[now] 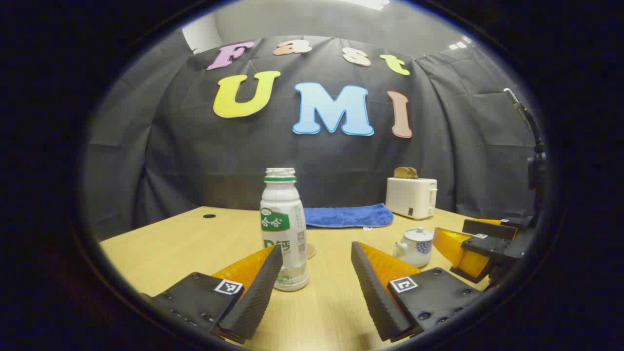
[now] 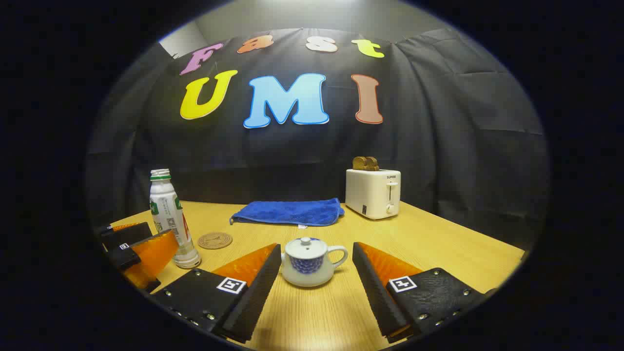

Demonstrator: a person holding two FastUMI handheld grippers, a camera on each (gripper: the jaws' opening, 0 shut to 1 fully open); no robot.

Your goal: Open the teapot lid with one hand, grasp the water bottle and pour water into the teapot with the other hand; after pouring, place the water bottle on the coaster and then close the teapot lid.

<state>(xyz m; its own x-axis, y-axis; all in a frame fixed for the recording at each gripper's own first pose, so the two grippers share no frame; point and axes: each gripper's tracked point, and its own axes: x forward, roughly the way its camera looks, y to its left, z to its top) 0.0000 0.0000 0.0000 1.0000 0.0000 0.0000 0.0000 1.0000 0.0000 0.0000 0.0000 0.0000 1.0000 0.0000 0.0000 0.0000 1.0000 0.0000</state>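
A white water bottle (image 1: 284,229) with a green label and no cap stands upright on the wooden table, just ahead of my open left gripper (image 1: 317,261) and close to its left finger. In the right gripper view the same bottle (image 2: 168,214) stands at the left beside the left gripper (image 2: 141,253). A small white teapot (image 2: 309,261) with blue pattern and its lid (image 2: 305,246) on sits ahead of my open right gripper (image 2: 317,261), between the fingertips' line. The teapot (image 1: 414,246) also shows at the right of the left gripper view, with the right gripper (image 1: 480,243) beside it. A round coaster (image 2: 215,240) lies behind the bottle.
A folded blue cloth (image 2: 287,212) lies at the back of the table (image 2: 438,243). A white toaster (image 2: 373,192) holding toast stands at the back right. The black cloth wall closes off the far side.
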